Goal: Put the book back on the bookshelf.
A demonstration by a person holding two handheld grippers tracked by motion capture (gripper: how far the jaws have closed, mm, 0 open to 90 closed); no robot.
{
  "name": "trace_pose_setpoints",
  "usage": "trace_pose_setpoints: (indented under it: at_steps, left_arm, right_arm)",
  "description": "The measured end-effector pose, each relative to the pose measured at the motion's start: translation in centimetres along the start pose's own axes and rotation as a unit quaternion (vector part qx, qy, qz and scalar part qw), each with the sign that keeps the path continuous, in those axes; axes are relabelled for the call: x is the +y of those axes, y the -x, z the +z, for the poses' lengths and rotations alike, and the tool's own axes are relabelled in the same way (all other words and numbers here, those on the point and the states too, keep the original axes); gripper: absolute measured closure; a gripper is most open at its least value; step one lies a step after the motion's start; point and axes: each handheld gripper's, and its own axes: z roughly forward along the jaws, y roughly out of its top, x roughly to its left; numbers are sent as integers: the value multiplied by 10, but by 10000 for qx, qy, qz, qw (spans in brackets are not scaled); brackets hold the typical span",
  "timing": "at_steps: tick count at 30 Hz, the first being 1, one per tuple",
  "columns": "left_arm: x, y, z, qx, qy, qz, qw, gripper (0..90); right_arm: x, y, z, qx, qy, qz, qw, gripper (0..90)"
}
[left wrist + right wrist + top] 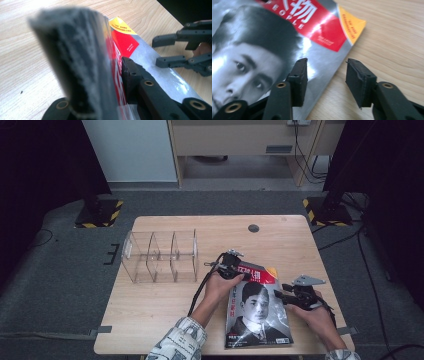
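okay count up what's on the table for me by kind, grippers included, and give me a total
magazine: 1
clear acrylic organizer: 1
handheld grippers: 2, the left gripper and the right gripper
Total: 4

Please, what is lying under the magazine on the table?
The magazine lies on the wooden table; bare wood shows around it. The left gripper clamps its far edge. Whatever might lie beneath the cover stays hidden.
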Motion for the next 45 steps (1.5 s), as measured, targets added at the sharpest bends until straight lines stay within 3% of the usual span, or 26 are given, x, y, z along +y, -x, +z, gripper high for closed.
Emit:
trace_pose_setpoints:
  at_steps: [5, 11, 22, 37, 45]
  left_arm:
    - [7, 9, -1, 0, 60, 146, 9999, 853]
    - [11, 13, 0, 0, 30, 219, 9998, 857]
    - [15, 17, 0, 3, 41, 264, 9996, 859]
    - [20, 25, -10, -71, 196, 313, 9993, 862]
    - [29, 28, -20, -47, 298, 366, 9989, 863]
  right_arm:
    - [0, 9, -6, -297, 137, 251, 9991, 413]
    - [-1, 13, -9, -525, 148, 373, 9978, 397]
    - [-7, 23, -8, -968, -79, 658, 9931, 399]
    - [-10, 21, -2, -1296, -229, 434, 9903, 285]
    - [-10, 20, -2, -1318, -254, 465, 9899, 263]
